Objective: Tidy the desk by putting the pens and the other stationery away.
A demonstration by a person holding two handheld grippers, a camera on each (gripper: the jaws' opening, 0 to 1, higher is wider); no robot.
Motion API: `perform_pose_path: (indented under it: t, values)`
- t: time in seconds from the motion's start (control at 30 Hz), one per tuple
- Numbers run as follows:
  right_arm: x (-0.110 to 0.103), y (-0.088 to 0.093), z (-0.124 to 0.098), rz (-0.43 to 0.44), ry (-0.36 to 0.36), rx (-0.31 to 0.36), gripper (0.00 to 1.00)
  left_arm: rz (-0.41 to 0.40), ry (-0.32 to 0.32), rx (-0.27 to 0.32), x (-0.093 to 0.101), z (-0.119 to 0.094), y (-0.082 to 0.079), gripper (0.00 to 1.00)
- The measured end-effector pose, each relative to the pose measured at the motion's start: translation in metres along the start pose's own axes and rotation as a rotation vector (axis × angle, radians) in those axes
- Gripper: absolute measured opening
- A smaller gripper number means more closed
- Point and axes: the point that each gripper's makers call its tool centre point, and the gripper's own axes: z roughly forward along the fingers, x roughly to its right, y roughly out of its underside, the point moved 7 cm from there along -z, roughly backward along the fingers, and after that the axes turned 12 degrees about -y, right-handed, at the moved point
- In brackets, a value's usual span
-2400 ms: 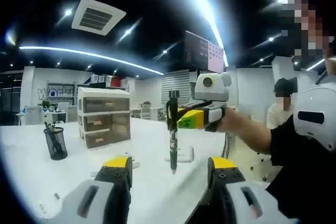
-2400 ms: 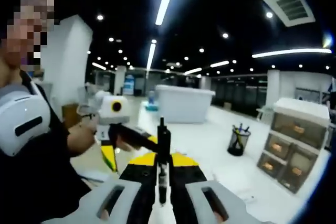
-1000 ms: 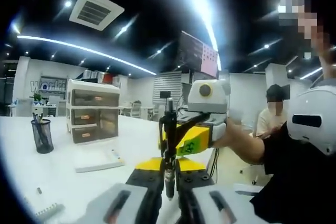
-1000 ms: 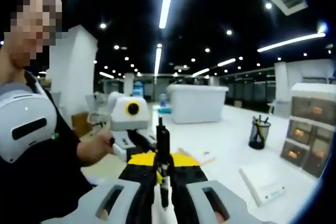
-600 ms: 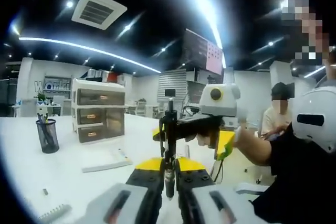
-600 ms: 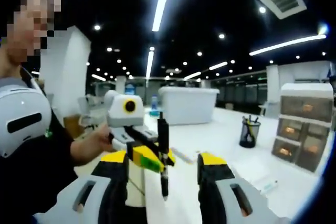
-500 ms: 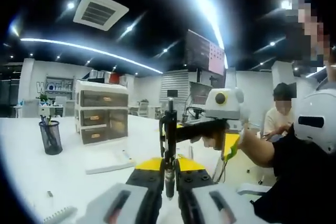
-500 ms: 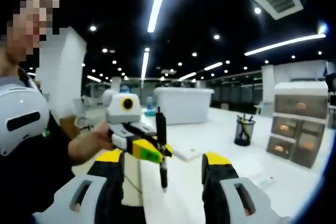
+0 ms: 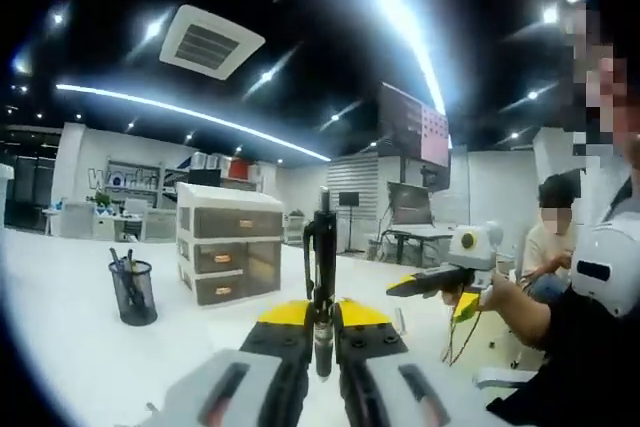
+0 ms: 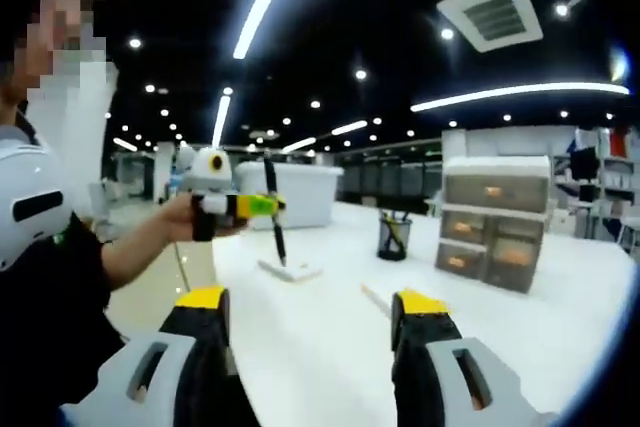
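Observation:
A black pen stands upright between the jaws of my left gripper, which is shut on it. In the right gripper view that same pen hangs from the left gripper off to the left above the white desk. My right gripper stands open with nothing between its jaws; it appears in the left gripper view as a black and yellow tool held by a hand at the right. A black mesh pen cup with several pens stands on the desk.
A grey three-drawer unit stands behind the pen cup. A white notepad and a thin stick-like item lie on the white desk. A white bin sits far back. A seated person is at the right.
The right gripper opened and let go of the pen, which passed to the left gripper, now shut on it. The two grippers then drew apart.

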Motion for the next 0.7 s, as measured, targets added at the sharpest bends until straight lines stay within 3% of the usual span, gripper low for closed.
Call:
perform_pose_path:
  t: [0.13, 0.3, 0.5, 0.7]
  values:
    - [-0.002, 0.006, -0.014, 0.024, 0.054, 0.022, 0.62, 0.059, -0.055, 0.002, -0.02, 0.006, -0.01, 0.09]
    - [-0.003, 0.012, -0.031, 0.075, 0.108, 0.061, 0.62, 0.07, -0.098, 0.012, -0.043, 0.012, -0.021, 0.09]
    - [-0.004, 0.018, -0.044, 0.068, 0.181, 0.015, 0.62, 0.094, -0.147, 0.01, -0.069, 0.026, -0.034, 0.09]
    - [-0.009, 0.026, -0.052, 0.094, 0.206, 0.001, 0.62, 0.146, -0.191, -0.011, -0.089, 0.046, -0.046, 0.09]
